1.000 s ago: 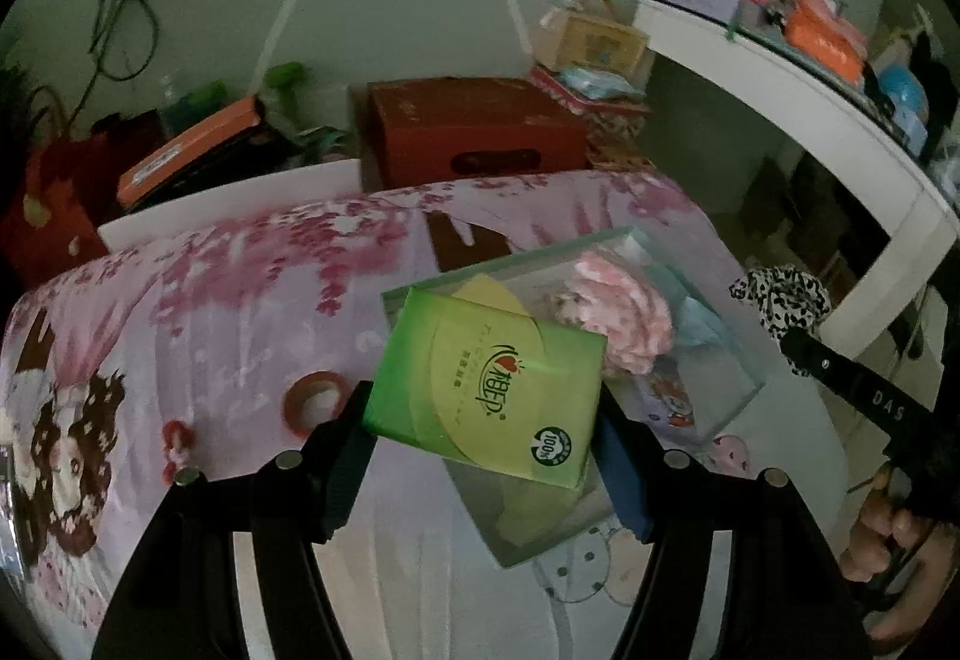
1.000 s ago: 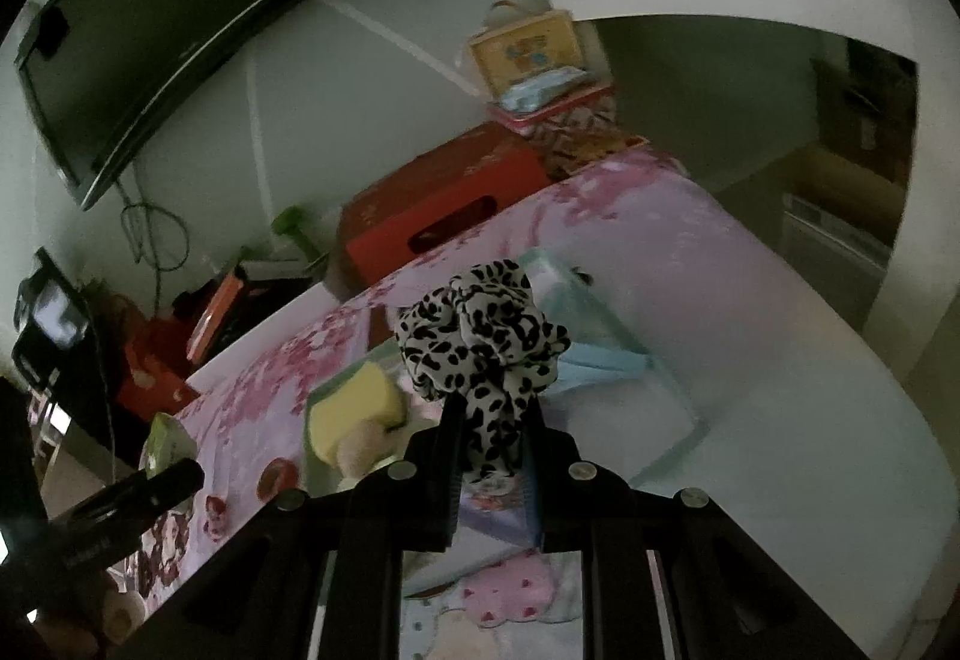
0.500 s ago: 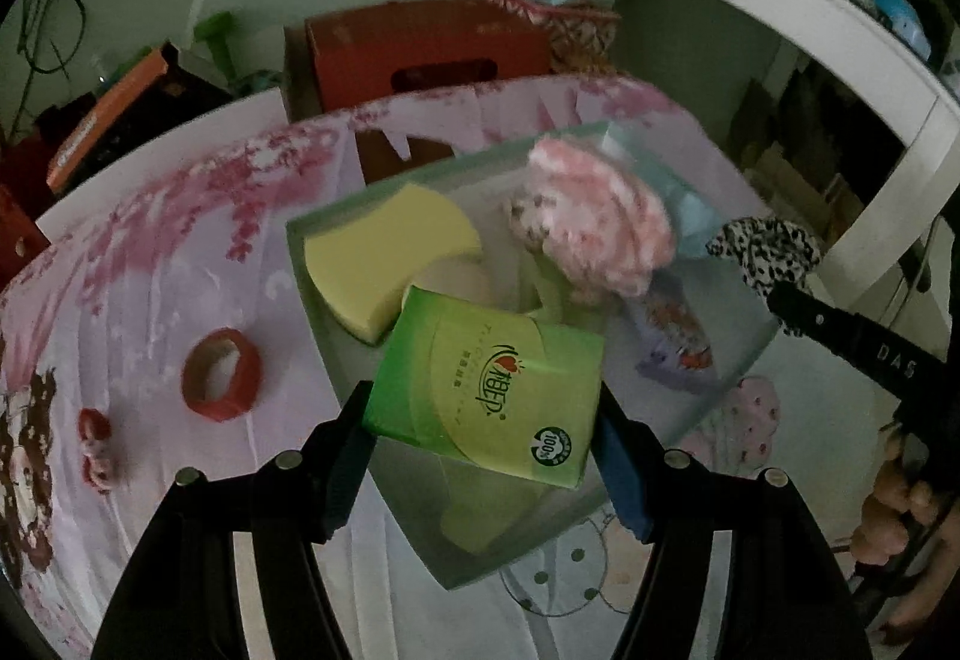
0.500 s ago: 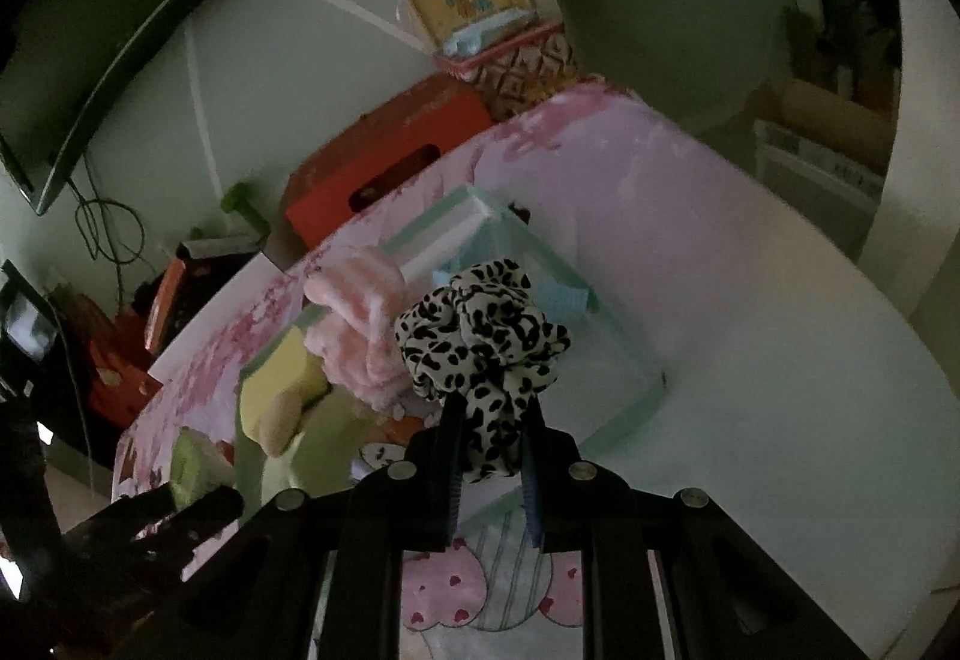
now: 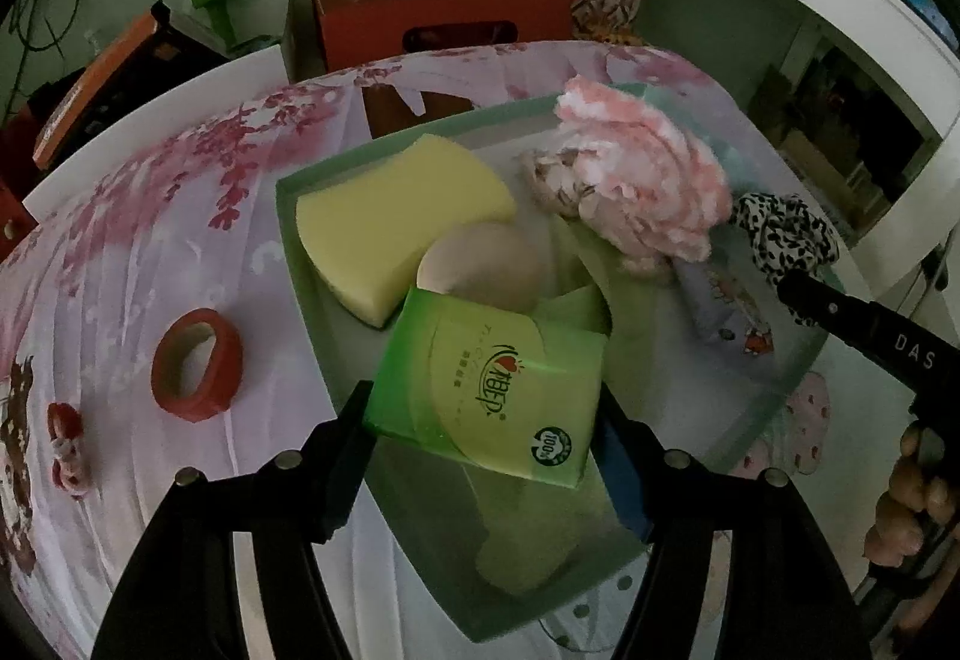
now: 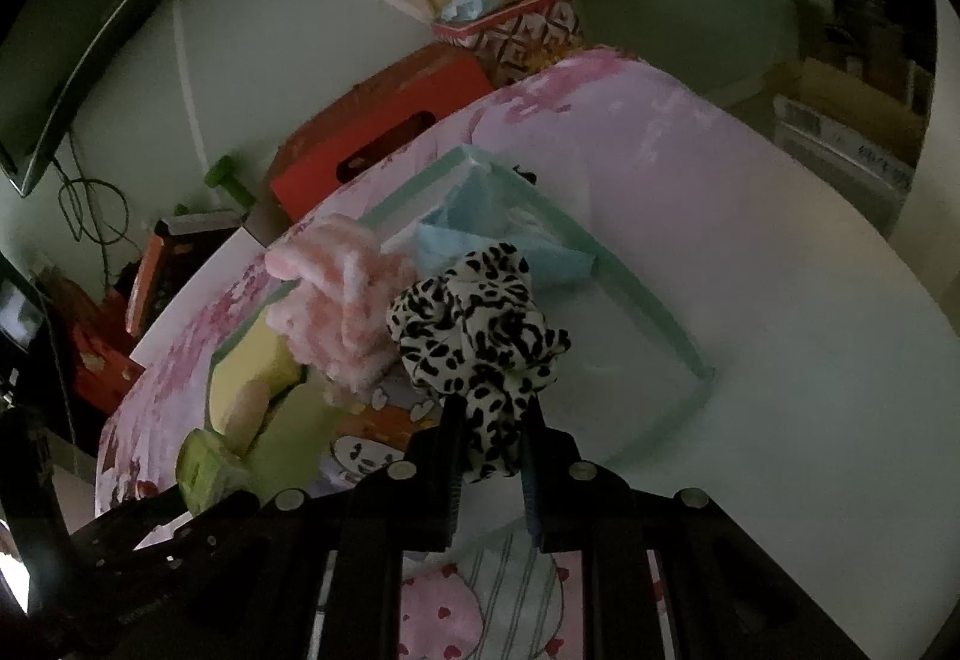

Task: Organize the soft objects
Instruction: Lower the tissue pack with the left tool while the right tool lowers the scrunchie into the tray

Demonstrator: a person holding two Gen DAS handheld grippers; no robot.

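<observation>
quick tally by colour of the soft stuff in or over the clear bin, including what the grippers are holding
Green: 2, tissue pack in the left gripper, cloth
Yellow: 1, sponge
Beige: 1, puff
Pink: 1, fluffy bundle
Light blue: 1, cloth
Black-and-white: 1, scrunchie in the right gripper
Total: 7

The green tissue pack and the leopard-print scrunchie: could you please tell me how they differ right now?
The green tissue pack is flat, boxy and printed; the leopard-print scrunchie is a ruffled black-and-white fabric bunch. The pack fills the left hand-held gripper with jaws wide; the scrunchie is pinched in the nearly shut right hand-held gripper. Both hang above the clear tray.
</observation>
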